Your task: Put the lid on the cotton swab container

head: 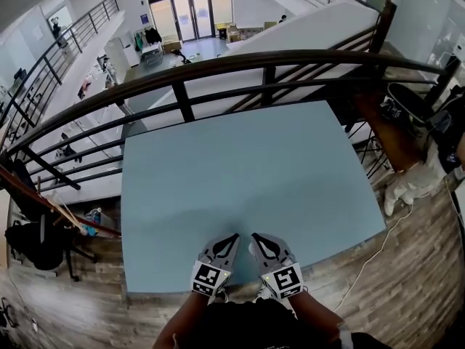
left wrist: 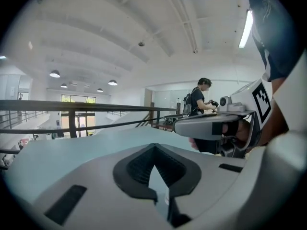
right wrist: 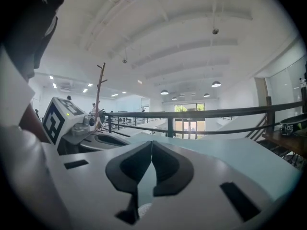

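No cotton swab container and no lid shows in any view. My left gripper (head: 233, 237) and right gripper (head: 255, 237) rest side by side at the near edge of the light blue table (head: 254, 158), tips pointing away from me. In the left gripper view the left gripper (left wrist: 154, 147) has its jaws closed together with nothing between them, and the right gripper (left wrist: 216, 124) lies close beside it. In the right gripper view the right gripper (right wrist: 151, 143) is likewise shut on nothing, with the left gripper (right wrist: 88, 137) to its left.
A dark metal railing (head: 218, 67) curves along the table's far and left sides, with a drop to a lower floor beyond. A white cable (head: 378, 246) trails on the wooden floor at right. A black bag (head: 33, 242) sits at the left. A person (left wrist: 199, 97) stands far behind.
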